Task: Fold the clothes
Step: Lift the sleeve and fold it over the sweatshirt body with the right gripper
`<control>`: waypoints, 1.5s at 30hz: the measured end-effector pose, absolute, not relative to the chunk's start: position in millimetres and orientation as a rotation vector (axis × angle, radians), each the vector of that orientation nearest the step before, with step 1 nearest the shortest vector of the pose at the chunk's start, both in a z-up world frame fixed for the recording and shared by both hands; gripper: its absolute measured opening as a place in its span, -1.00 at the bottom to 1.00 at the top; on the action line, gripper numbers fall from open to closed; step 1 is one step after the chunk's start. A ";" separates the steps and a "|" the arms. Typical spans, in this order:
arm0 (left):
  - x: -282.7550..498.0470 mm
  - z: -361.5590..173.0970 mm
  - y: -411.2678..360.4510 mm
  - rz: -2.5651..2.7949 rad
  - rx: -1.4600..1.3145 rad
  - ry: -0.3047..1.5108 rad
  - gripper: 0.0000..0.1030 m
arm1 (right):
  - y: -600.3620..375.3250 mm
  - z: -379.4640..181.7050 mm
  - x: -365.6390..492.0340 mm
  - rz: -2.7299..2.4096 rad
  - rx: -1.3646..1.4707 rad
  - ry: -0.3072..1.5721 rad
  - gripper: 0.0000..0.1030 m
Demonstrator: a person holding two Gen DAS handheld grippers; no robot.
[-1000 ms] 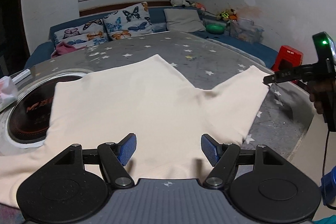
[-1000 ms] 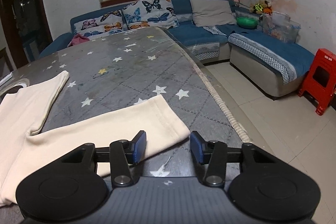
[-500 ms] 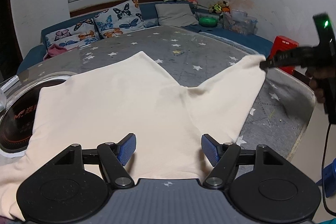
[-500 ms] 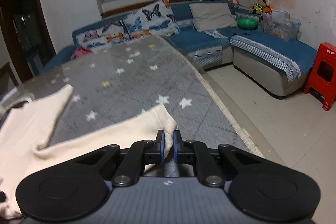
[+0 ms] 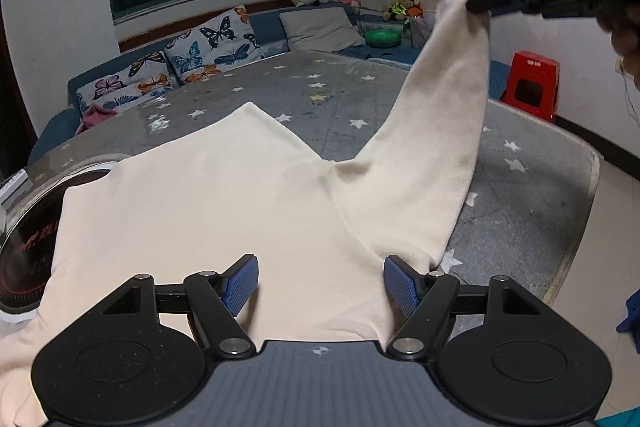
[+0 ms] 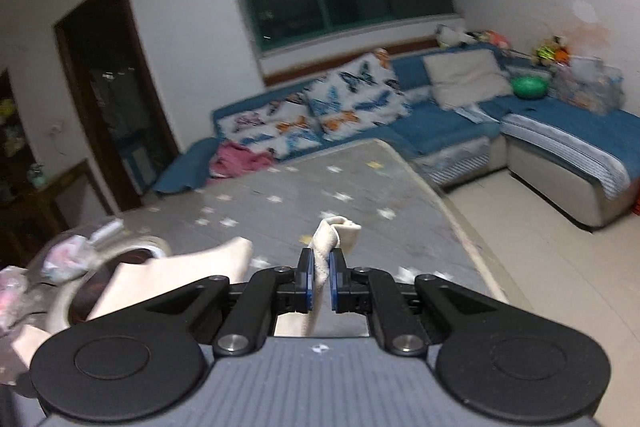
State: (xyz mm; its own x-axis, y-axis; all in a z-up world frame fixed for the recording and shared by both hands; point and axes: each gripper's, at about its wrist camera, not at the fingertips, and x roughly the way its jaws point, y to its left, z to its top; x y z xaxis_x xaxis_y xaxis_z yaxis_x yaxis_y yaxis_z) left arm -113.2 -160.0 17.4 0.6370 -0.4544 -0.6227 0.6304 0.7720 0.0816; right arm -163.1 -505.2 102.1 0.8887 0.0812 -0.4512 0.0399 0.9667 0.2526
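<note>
A cream sweatshirt lies spread on the grey star-patterned table. My left gripper hovers open over its near hem, blue pads apart, nothing between them. My right gripper is shut on the cuff of the right sleeve, which pokes up between the pads. In the left wrist view the right gripper holds that sleeve high above the table, stretched up from the body. The other sleeve lies flat at left.
A round induction cooker is set in the table at left, partly under the sweatshirt. A blue sofa with butterfly cushions runs behind the table. A red stool stands on the floor at right. The table edge is close on the right.
My right gripper closed on the sleeve cuff and lifted it high off the table, pulling the sleeve up. The left gripper stayed open over the hem.
</note>
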 end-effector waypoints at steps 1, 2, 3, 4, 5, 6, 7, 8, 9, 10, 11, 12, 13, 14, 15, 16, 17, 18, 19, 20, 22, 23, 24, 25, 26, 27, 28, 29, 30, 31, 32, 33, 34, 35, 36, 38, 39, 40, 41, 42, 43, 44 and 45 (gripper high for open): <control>-113.1 19.6 -155.3 -0.623 0.294 0.616 0.42 | -500.9 108.5 -162.9 0.041 0.258 0.468 -0.87; -112.9 21.8 -150.6 -0.616 0.283 0.612 0.42 | -496.6 114.9 -162.6 0.061 0.256 0.459 -0.87; -112.7 24.0 -145.9 -0.609 0.271 0.609 0.43 | -492.3 121.3 -162.4 0.081 0.253 0.450 -0.87; -112.5 26.1 -141.2 -0.602 0.260 0.605 0.45 | -488.0 127.7 -162.2 0.101 0.251 0.441 -0.87; -112.3 28.3 -136.5 -0.594 0.248 0.601 0.46 | -482.2 132.5 -161.1 0.122 0.246 0.436 -0.87; -112.8 30.3 -129.9 -0.582 0.238 0.597 0.47 | -471.8 132.1 -157.2 0.148 0.235 0.444 -0.87; -113.3 32.3 -123.2 -0.570 0.227 0.592 0.48 | -461.3 131.8 -153.3 0.175 0.223 0.453 -0.87; -113.7 33.9 -114.7 -0.551 0.216 0.589 0.48 | -450.9 131.4 -149.5 0.201 0.211 0.461 -0.87; -114.0 34.8 -108.1 -0.536 0.207 0.588 0.48 | -440.4 131.1 -145.6 0.227 0.199 0.470 -0.87; -114.3 35.5 -100.6 -0.520 0.197 0.589 0.50 | -429.9 130.8 -141.8 0.253 0.187 0.478 -0.87; -114.6 36.1 -93.1 -0.503 0.188 0.590 0.52 | -419.5 130.4 -137.9 0.280 0.175 0.486 -0.87; -114.8 36.6 -84.8 -0.485 0.178 0.591 0.54 | -409.0 130.1 -134.0 0.306 0.163 0.495 -0.87; -115.2 36.9 -76.6 -0.465 0.168 0.592 0.55 | -398.5 129.7 -130.2 0.332 0.150 0.503 -0.87; -115.5 37.2 -68.5 -0.446 0.158 0.594 0.55 | -388.1 129.4 -126.3 0.359 0.138 0.511 -0.87; -115.8 37.9 -61.7 -0.428 0.147 0.595 0.55 | -377.6 129.0 -122.5 0.385 0.126 0.519 -0.87; -116.1 38.6 -54.9 -0.410 0.135 0.597 0.55 | -367.2 128.7 -118.6 0.411 0.114 0.527 -0.87; -116.5 39.7 -47.7 -0.394 0.121 0.597 0.55 | -356.7 128.4 -114.8 0.438 0.101 0.535 -0.87; -117.0 40.8 -40.6 -0.376 0.107 0.596 0.56 | -346.2 128.0 -110.9 0.464 0.089 0.543 -0.87; -117.7 42.1 -34.8 -0.359 0.096 0.594 0.59 | -335.8 127.7 -107.0 0.490 0.077 0.550 -0.87; -117.9 43.0 -29.4 -0.343 0.087 0.593 0.61 | -325.8 126.0 -103.5 0.515 0.065 0.561 -0.87; -118.1 44.2 -20.2 -0.316 0.072 0.592 0.62 | -311.8 116.9 -96.9 0.549 0.054 0.593 -0.87; -117.9 44.6 -16.4 -0.304 0.066 0.592 0.62 | -304.0 111.3 -93.8 0.564 0.049 0.609 -0.87; -117.8 45.1 -12.6 -0.293 0.061 0.593 0.62 | -297.5 103.9 -94.2 0.579 0.046 0.627 -0.87; -118.8 44.5 -9.8 -0.284 0.057 0.593 0.62 | -291.6 96.9 -93.8 0.592 0.045 0.644 -0.87; -118.8 44.7 -8.0 -0.279 0.052 0.595 0.62 | -287.4 91.0 -90.9 0.602 0.048 0.660 -0.87; -118.8 44.9 -6.3 -0.273 0.047 0.597 0.62 | -283.3 85.1 -88.1 0.612 0.050 0.676 -0.86; -118.7 44.7 -6.2 -0.273 0.047 0.598 0.62 | -280.8 80.3 -86.1 0.619 0.052 0.689 -0.85; -118.5 44.5 -6.1 -0.272 0.047 0.599 0.62 | -283.4 79.1 -86.9 0.616 0.052 0.693 -0.82; -118.6 44.3 -6.7 -0.276 0.051 0.598 0.62 | -285.9 77.9 -87.7 0.613 0.051 0.697 -0.74; -118.7 44.0 -7.4 -0.279 0.056 0.597 0.62 | -288.5 76.6 -88.5 0.610 0.051 0.701 -0.67; -119.6 44.1 -8.0 -0.282 0.059 0.596 0.62 | -291.1 75.4 -89.2 0.607 0.050 0.706 -0.64; -119.1 44.3 -9.2 -0.285 0.061 0.594 0.62 | -293.7 74.2 -90.0 0.604 0.050 0.710 -0.64; -118.6 44.5 -10.4 -0.288 0.063 0.593 0.62 | -296.3 72.9 -90.8 0.601 0.049 0.714 -0.63; -118.5 44.8 -12.0 -0.292 0.065 0.589 0.62 | -298.9 71.7 -91.6 0.598 0.049 0.718 -0.63; -117.7 44.9 -13.6 -0.298 0.065 0.586 0.62 | -301.5 70.5 -92.3 0.595 0.048 0.723 -0.63; -116.2 45.6 -18.1 -0.312 0.065 0.580 0.62 | -312.7 67.8 -95.2 0.566 0.034 0.736 -0.62; -115.2 45.5 -21.4 -0.323 0.068 0.576 0.62 | -320.2 65.6 -96.7 0.545 0.020 0.748 -0.62; -114.2 45.4 -24.8 -0.335 0.071 0.573 0.61 | -325.4 62.6 -97.9 0.527 0.009 0.759 -0.62; -113.1 45.3 -28.2 -0.346 0.073 0.570 0.59 | -332.8 58.1 -100.4 0.506 -0.003 0.774 -0.62; -111.6 44.9 -32.2 -0.359 0.078 0.570 0.59 | -340.2 52.5 -103.0 0.487 -0.010 0.795 -0.62; -110.1 44.5 -36.3 -0.372 0.082 0.570 0.59 | -347.0 46.0 -105.6 0.468 -0.017 0.815 -0.62; -108.5 43.9 -40.5 -0.381 0.088 0.570 0.59 | -349.8 40.8 -107.1 0.454 -0.026 0.827 -0.62; -106.9 43.3 -44.7 -0.391 0.094 0.569 0.57 | -354.8 33.2 -109.9 0.434 -0.041 0.841 -0.62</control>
State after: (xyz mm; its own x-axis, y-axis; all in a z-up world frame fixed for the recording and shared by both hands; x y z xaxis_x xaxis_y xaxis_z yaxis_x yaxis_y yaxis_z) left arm -106.9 -44.7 43.3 0.7711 -0.3343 -0.5419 0.3855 0.9225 -0.0206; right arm -109.9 -354.8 33.2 0.5844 0.3558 -0.7293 -0.3879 0.9119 0.1341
